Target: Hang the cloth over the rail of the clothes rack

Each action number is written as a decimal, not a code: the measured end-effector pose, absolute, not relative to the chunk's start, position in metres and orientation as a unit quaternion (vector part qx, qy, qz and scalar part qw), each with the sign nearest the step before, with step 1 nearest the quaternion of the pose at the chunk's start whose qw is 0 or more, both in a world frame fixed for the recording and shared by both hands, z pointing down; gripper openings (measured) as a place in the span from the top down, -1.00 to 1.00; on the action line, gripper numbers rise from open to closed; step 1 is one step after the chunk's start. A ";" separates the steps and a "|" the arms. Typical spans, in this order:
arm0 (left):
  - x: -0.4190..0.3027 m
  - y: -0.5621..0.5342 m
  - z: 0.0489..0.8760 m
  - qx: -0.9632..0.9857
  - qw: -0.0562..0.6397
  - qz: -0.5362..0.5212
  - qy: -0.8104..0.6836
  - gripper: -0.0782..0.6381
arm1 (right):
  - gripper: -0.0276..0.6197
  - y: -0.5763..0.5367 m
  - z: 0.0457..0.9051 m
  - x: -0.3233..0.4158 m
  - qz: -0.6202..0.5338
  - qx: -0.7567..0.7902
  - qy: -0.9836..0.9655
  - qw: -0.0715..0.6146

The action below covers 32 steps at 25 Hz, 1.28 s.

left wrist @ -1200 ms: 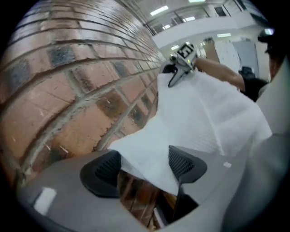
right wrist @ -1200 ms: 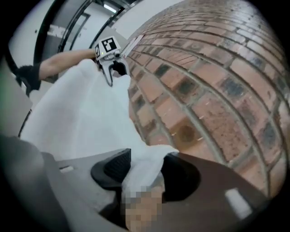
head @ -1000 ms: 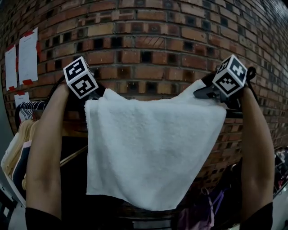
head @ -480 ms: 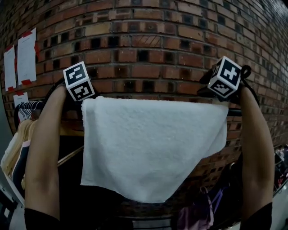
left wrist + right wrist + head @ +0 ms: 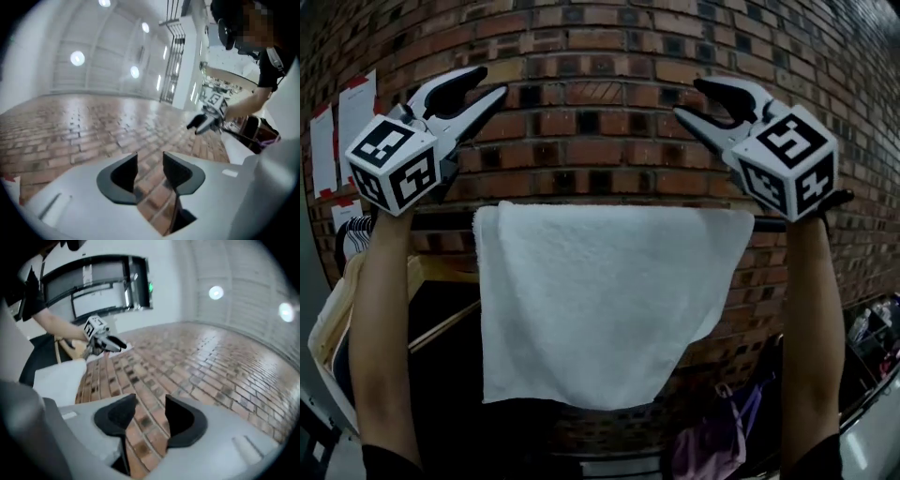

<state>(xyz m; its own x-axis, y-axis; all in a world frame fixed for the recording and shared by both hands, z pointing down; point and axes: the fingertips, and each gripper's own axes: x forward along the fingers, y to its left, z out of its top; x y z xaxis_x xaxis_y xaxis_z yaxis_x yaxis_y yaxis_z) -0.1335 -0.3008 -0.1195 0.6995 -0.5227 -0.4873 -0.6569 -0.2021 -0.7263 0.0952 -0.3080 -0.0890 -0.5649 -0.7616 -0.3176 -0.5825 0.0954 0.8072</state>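
The white towel (image 5: 600,300) hangs draped over the clothes rack's rail (image 5: 773,224) in front of the brick wall (image 5: 600,56), and neither gripper touches it. The left gripper (image 5: 490,82) is held above the rail, its jaws partly apart and closing on nothing. The right gripper (image 5: 689,97), equally high, stands open and empty.

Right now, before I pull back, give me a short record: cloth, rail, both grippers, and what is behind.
cloth: white, draped over the rail, hanging flat in front, lower edge slanted
rail: dark, horizontal, visible at both sides of the cloth
left gripper: raised above the rail, fingers closing, nothing between them
right gripper: raised above the rail, fingers apart, nothing between them
contact with cloth: none from either gripper
behind: brick wall
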 end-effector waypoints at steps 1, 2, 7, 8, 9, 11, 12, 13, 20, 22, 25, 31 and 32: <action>-0.126 -0.267 -0.124 -0.760 0.516 0.118 0.377 0.40 | 0.30 -0.282 -0.091 0.090 -0.496 0.452 -0.741 0.033; -0.117 -0.233 -0.121 -0.750 0.527 0.160 0.367 0.64 | 0.30 -0.259 -0.086 0.084 -0.499 0.445 -0.744 -0.011; -0.055 -0.117 -0.016 -0.760 0.504 0.251 0.324 0.76 | 0.76 -0.176 0.019 0.034 -0.493 0.433 -0.749 -0.094; -0.046 -0.119 0.021 -0.775 0.478 0.245 0.333 0.76 | 0.83 -0.170 0.051 0.028 -0.461 0.431 -0.769 -0.104; -0.038 -0.131 0.064 -0.797 0.442 0.230 0.342 0.76 | 0.88 -0.171 0.089 0.023 -0.419 0.426 -0.794 -0.110; -0.021 -0.173 0.160 -0.845 0.349 0.184 0.361 0.76 | 0.89 -0.182 0.174 0.018 -0.325 0.418 -0.841 -0.109; -0.014 -0.190 0.205 -0.866 0.296 0.162 0.370 0.76 | 0.89 -0.188 0.213 0.018 -0.279 0.418 -0.858 -0.107; -0.008 -0.201 0.245 -0.881 0.245 0.145 0.378 0.76 | 0.89 -0.192 0.249 0.020 -0.236 0.419 -0.870 -0.106; 0.020 -0.209 0.354 -0.909 0.130 0.071 0.390 0.76 | 0.89 -0.205 0.359 0.040 -0.096 0.449 -0.885 -0.080; 0.020 -0.209 0.358 -0.908 0.124 0.067 0.395 0.76 | 0.89 -0.206 0.365 0.039 -0.092 0.456 -0.882 -0.074; 0.015 -0.212 0.358 -0.906 0.115 0.070 0.401 0.76 | 0.89 -0.209 0.367 0.035 -0.093 0.463 -0.879 -0.069; 0.016 -0.212 0.358 -0.903 0.120 0.072 0.405 0.76 | 0.90 -0.214 0.366 0.039 -0.098 0.487 -0.866 -0.062; 0.016 -0.212 0.358 -0.903 0.118 0.074 0.406 0.76 | 0.90 -0.214 0.365 0.039 -0.098 0.486 -0.866 -0.064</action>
